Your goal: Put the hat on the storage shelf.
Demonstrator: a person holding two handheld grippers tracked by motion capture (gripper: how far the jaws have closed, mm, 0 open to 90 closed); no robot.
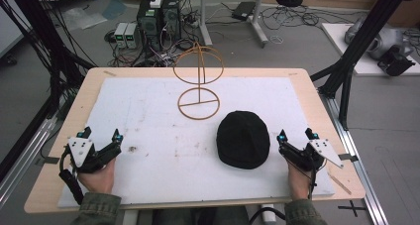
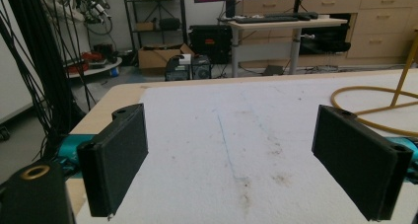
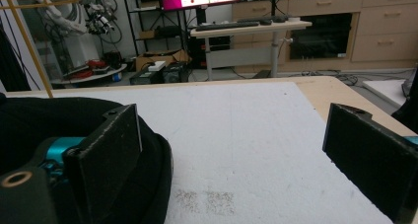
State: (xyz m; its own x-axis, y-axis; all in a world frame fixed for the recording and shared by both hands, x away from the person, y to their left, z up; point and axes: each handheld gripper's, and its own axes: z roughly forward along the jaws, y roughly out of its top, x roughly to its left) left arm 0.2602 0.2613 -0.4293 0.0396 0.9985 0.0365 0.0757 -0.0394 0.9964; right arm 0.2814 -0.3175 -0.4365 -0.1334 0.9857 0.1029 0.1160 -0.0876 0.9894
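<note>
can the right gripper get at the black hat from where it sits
Probably yes. The right gripper rests on the white mat just beside the black hat, jaws open, with nothing between them. The wire hat stand is farther back, out of the way.

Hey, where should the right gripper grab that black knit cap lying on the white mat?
Probably the black knit cap's right rim, nearest the open right gripper. Come in low from the right: it lies flat, so its soft edge is what the jaws can pinch.
</note>
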